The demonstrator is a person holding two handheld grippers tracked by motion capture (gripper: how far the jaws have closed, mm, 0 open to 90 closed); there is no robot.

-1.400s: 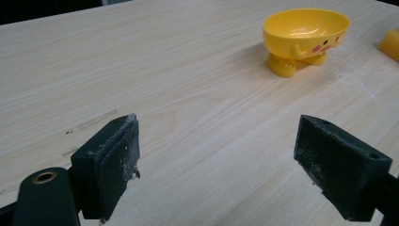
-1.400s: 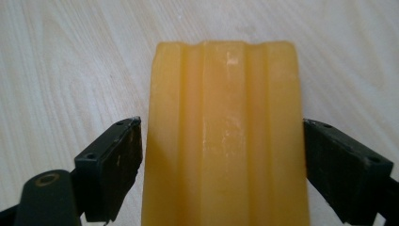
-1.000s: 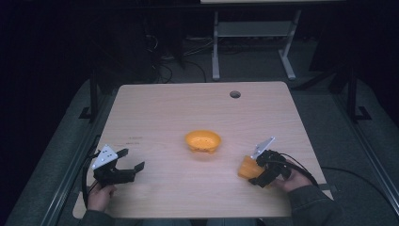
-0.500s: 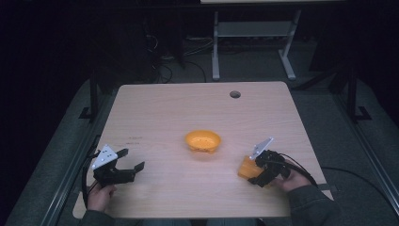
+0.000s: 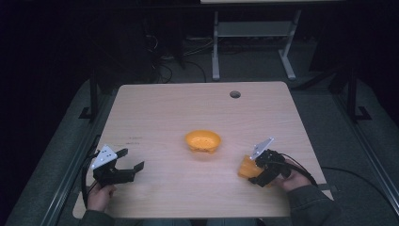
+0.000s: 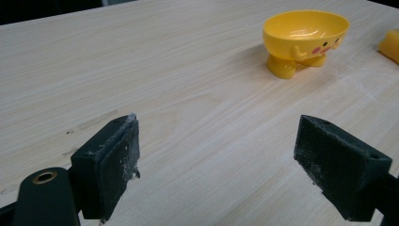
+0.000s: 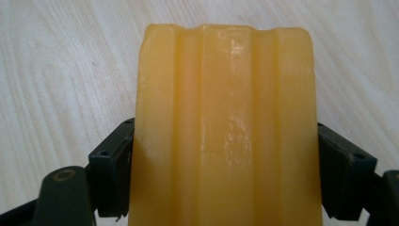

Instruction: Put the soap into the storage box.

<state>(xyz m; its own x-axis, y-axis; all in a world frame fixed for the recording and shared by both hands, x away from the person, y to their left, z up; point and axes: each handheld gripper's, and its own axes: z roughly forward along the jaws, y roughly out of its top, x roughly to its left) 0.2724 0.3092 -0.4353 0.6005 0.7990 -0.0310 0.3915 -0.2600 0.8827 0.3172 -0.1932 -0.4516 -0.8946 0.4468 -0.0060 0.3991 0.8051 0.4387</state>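
A yellow footed bowl (image 5: 203,141) with a cartoon face (image 6: 305,40) stands at the middle of the light wooden table (image 5: 164,113). At the front right, my right gripper (image 5: 251,173) is shut on a ridged yellow-orange block (image 5: 245,166). In the right gripper view that block (image 7: 226,132) sits between both jaws, which press against its sides. My left gripper (image 5: 128,162) rests at the front left, open, its pads (image 6: 110,162) wide apart over bare wood. The block's edge (image 6: 390,44) shows at the right of the left gripper view.
A round cable hole (image 5: 235,94) lies near the table's far right edge. Behind the table stands a grey metal frame (image 5: 251,37) on a dark floor with cables. Small dark marks (image 5: 133,138) spot the wood left of the bowl.
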